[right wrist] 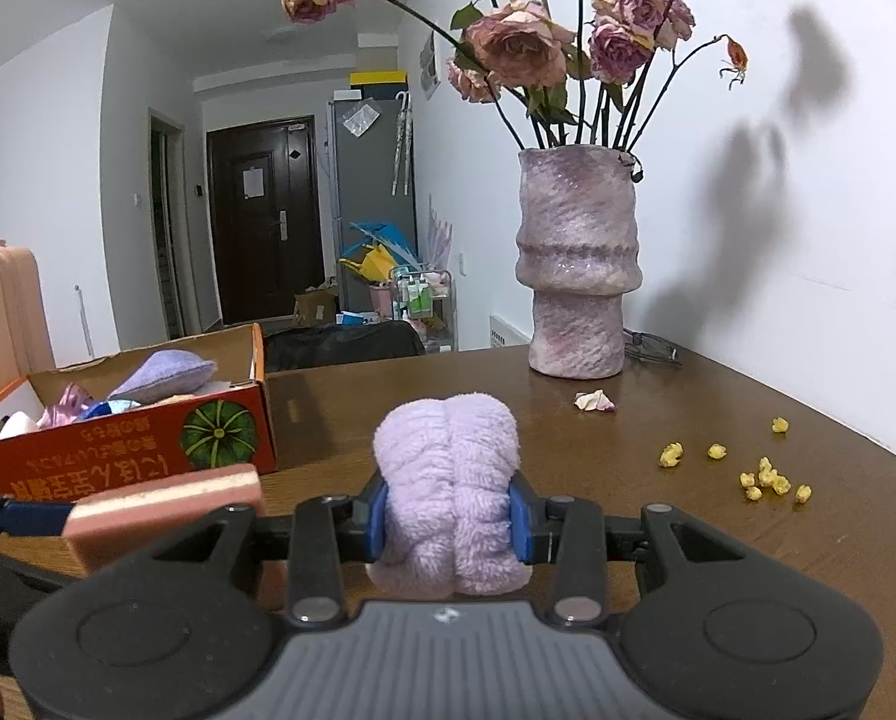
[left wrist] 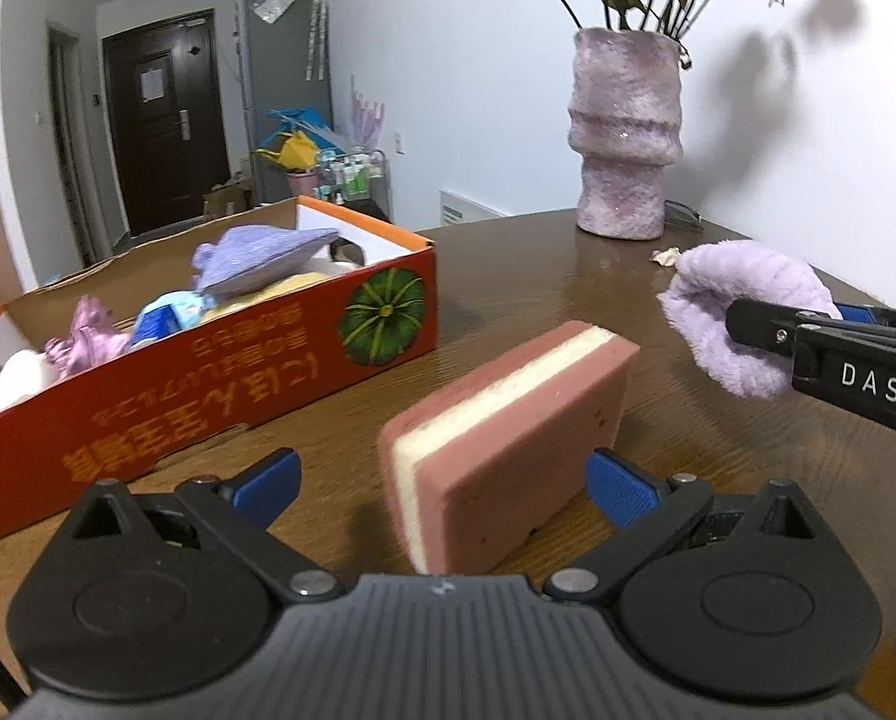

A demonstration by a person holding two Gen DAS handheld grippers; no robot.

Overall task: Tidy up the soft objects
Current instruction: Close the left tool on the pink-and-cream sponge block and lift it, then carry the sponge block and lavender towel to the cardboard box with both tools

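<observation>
An orange cardboard box (left wrist: 219, 372), already part-filled with soft items, waits at left on the brown wooden surface (left wrist: 718, 510). The left hand-held gripper (left wrist: 441, 483) stands wide around a pink-and-cream layered sponge (left wrist: 508, 438), seemingly untouched. The right hand-held gripper (right wrist: 448, 519) clamps a fluffy lilac cloth (right wrist: 448, 480), apparently box-bound.

White letters "DAS" stand on the black body of the right gripper (left wrist: 808, 336). The orange box (left wrist: 207, 414) near the counter's left edge carries yellow print upside down along its side (not legible), beside a green pumpkin picture (left wrist: 380, 324).
</observation>
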